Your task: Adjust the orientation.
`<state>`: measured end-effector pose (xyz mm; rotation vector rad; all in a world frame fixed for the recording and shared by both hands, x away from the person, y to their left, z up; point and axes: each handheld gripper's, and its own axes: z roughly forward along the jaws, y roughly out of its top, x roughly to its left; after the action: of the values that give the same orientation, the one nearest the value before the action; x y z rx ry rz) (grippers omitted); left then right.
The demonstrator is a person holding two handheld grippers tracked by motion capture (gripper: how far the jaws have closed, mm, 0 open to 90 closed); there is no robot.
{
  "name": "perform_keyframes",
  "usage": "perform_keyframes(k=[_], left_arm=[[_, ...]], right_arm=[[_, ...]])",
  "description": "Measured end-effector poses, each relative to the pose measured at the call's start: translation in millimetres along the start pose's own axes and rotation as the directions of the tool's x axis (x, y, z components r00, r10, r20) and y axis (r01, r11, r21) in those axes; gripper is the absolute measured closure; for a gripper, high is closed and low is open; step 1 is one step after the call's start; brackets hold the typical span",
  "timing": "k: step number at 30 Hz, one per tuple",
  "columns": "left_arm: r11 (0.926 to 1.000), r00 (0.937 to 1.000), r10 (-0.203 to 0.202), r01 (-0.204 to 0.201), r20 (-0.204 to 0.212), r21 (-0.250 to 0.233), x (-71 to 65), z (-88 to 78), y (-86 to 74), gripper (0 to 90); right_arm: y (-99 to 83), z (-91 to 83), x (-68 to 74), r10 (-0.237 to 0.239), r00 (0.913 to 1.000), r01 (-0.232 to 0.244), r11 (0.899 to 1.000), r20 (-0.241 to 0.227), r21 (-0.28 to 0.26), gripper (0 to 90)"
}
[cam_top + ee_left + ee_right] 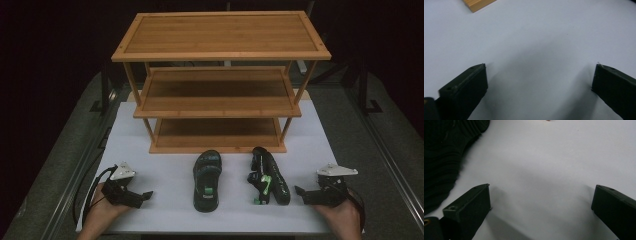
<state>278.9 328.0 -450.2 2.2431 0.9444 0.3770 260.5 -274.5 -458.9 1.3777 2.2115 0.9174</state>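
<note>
White tabletop carries a wooden rack at the back and two black shoes in front of it: left shoe upright, right shoe tipped on its side. Left gripper rests low at the near left, jaws wide apart, empty. Right gripper lies near the right shoe, jaws equally wide, gripping nothing. Both hands hold them from the near edge, jaws pointing inward.

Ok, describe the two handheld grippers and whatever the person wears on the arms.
Both the left gripper and right gripper are black, each topped by a grey three-cornered plate and trailing a black cable. Their jaws are flat black blocks with small holes. No sleeves are visible; the forearms look bare.
</note>
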Motion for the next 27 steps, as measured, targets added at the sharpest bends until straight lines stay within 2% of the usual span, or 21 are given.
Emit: perform_keyframes(k=[5,8,9,11,14,17,21,23,25,26,27], left_arm=[[0.9998,1.0000,0.007,-0.007,-0.006,-0.018,-0.9,-0.4,-3.3,0.0],[0.9998,1.0000,0.003,-0.003,-0.003,-0.020,-0.4,-0.1,-3.3,0.0],[0.9998,1.0000,0.003,-0.004,-0.003,-0.020,-0.5,-0.1,-3.4,0.0],[0.9998,1.0000,0.003,-0.003,-0.002,-0.019,-0.3,0.0,-3.2,0.0],[0.9998,1.0000,0.002,-0.002,-0.003,-0.019,-0.4,0.1,-3.2,0.0],[0.9998,1.0000,0.003,-0.003,-0.003,-0.020,-0.4,0.1,-3.2,0.0],[0.9998,1.0000,0.003,-0.003,-0.003,-0.019,-0.5,0.0,-3.3,0.0],[0.9998,1.0000,0.003,-0.003,-0.003,-0.019,-0.5,0.0,-3.3,0.0],[0.9998,1.0000,0.002,-0.002,-0.003,-0.020,-0.4,0.0,-3.3,0.0],[0.9998,1.0000,0.002,-0.002,-0.003,-0.020,-0.4,0.1,-3.3,0.0],[0.9998,1.0000,0.002,-0.002,-0.003,-0.020,-0.4,0.1,-3.3,0.0]], right_arm=[[1.4,0.6,-0.5,-0.006,1.0000,0.006,1.000,-0.004,0.008,1.6],[1.4,-0.8,-1.1,-0.009,1.0000,0.009,1.000,-0.004,0.003,5.3],[1.8,-2.4,-1.8,-0.009,1.0000,0.009,1.000,0.003,-0.005,10.1],[3.4,-5.0,-3.1,0.021,0.9997,-0.021,1.000,0.009,0.004,16.8],[4.7,-9.7,-2.5,0.019,0.9997,-0.019,1.000,0.019,0.011,29.2],[7.1,-16.9,-2.4,0.011,0.9999,-0.011,1.000,0.012,-0.017,40.2],[15.6,-26.0,-2.5,0.018,0.9983,-0.020,0.999,-0.055,-0.032,50.9],[17.3,-27.4,-1.8,0.019,0.9977,-0.021,0.999,-0.065,-0.033,53.5],[22.5,-31.0,-0.3,0.023,0.9949,-0.026,0.999,-0.098,-0.034,65.3],[27.6,-33.8,1.7,0.017,0.9927,-0.021,0.999,-0.120,-0.036,76.8],[27.6,-33.8,1.7,0.017,0.9927,-0.021,0.999,-0.120,-0.036,76.8]])
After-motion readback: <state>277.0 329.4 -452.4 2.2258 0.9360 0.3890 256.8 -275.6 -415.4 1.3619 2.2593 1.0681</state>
